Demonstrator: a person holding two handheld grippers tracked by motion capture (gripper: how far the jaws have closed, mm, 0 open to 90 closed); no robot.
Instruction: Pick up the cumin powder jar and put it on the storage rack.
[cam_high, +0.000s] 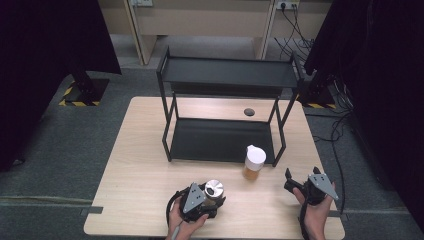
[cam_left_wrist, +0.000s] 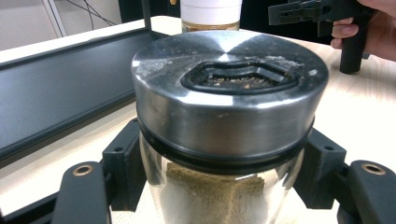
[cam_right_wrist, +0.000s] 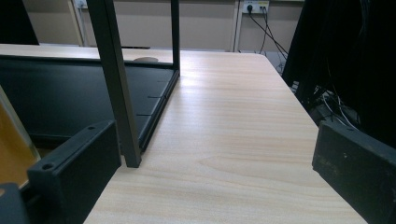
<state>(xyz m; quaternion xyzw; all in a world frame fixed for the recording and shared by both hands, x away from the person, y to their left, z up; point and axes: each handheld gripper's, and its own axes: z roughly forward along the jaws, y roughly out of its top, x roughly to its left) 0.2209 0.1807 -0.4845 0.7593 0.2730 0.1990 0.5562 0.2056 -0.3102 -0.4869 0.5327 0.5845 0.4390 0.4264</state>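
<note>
From the high view the left hand-held gripper (cam_high: 212, 197) is clamped on a steel-lidded spice jar (cam_high: 214, 189) near the front edge of the surface (cam_high: 145, 175), with a white-capped jar (cam_high: 254, 162) by the black rack (cam_high: 220, 100). Left gripper view: jaws squeeze the jar's glass (cam_left_wrist: 219, 186) from both sides. Right gripper view: the right hand-held gripper (cam_right_wrist: 215, 186) is wide open, gripping nothing.
</note>
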